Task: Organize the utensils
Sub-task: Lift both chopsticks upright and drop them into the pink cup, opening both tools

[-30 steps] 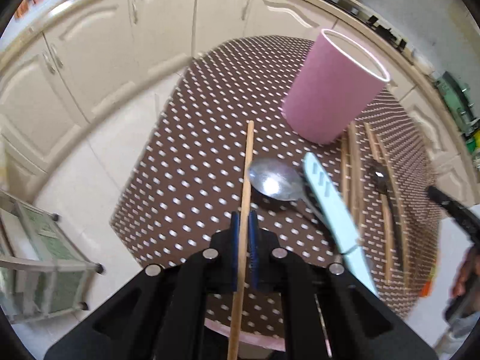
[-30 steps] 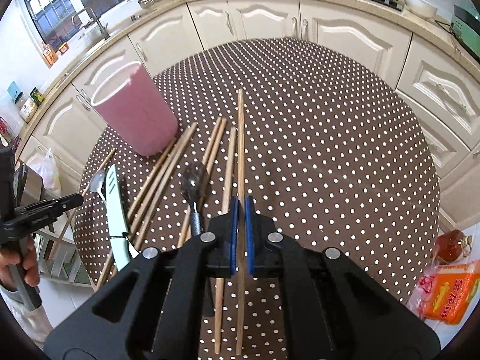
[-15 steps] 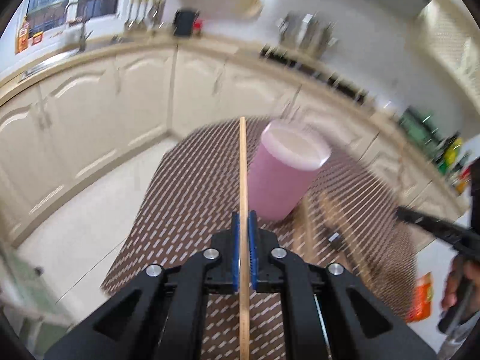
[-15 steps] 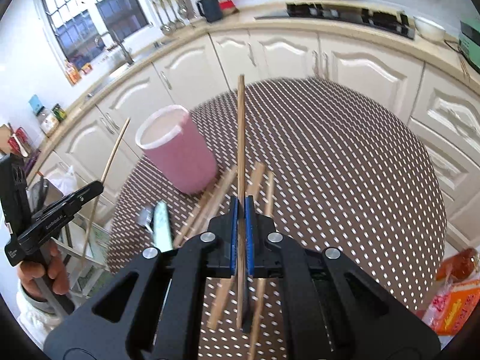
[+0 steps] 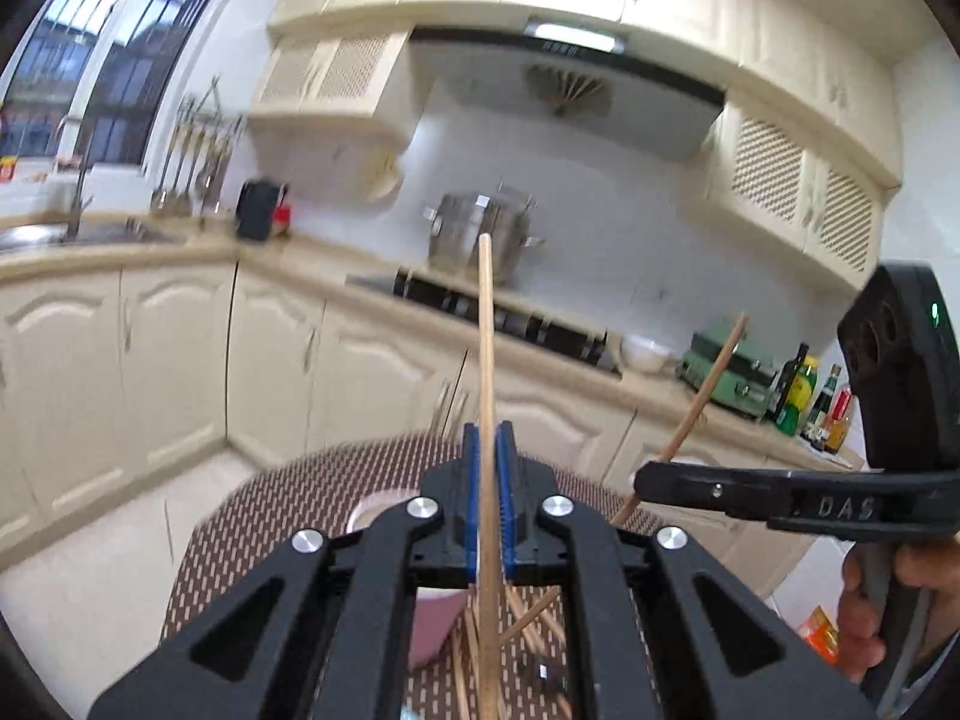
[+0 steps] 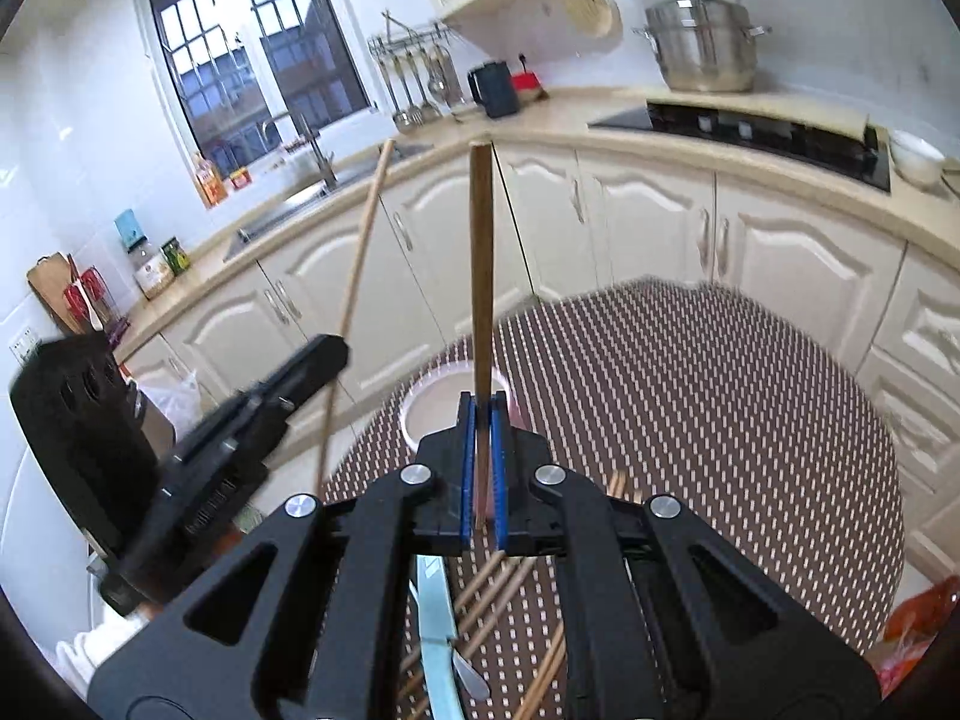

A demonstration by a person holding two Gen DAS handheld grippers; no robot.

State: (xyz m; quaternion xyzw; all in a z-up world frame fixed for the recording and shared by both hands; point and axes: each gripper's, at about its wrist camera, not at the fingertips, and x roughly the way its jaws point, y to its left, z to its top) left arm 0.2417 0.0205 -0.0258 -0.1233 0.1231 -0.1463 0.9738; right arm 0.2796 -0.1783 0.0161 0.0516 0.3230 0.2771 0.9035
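Table: round table under a brown cloth with white dashes point(image 6: 720, 396), filling the lower right of the right wrist view and the lower centre of the left wrist view point(image 5: 312, 498).
Cup: pink cylindrical cup with a white rim point(image 6: 432, 414), upright on the table at centre frame in the right wrist view, just behind the blue pads; in the left wrist view point(image 5: 432, 618) it is mostly hidden behind the black linkage.
Left hand-held gripper: point(image 5: 487, 516), lower centre of its own view, blue pads clenched on a long wooden chopstick point(image 5: 486, 360) that rises to mid-frame; seen from the right wrist view at left of frame point(image 6: 324, 354) with the same stick point(image 6: 354, 300) slanting upward.
Right hand-held gripper: point(image 6: 482, 468), lower centre of its own view, pads clamped on a second wooden chopstick point(image 6: 481, 264) standing near vertical above the cup; in the left wrist view it enters from the right edge point(image 5: 651, 477), its stick point(image 5: 702, 396) tilted.
Loose chopsticks: bundle of wooden chopsticks point(image 6: 492, 594) lying on the table at lower centre, beside the cup.
Knife: pale blue-handled knife point(image 6: 435, 618), flat on the table at bottom centre, touching the loose chopsticks.
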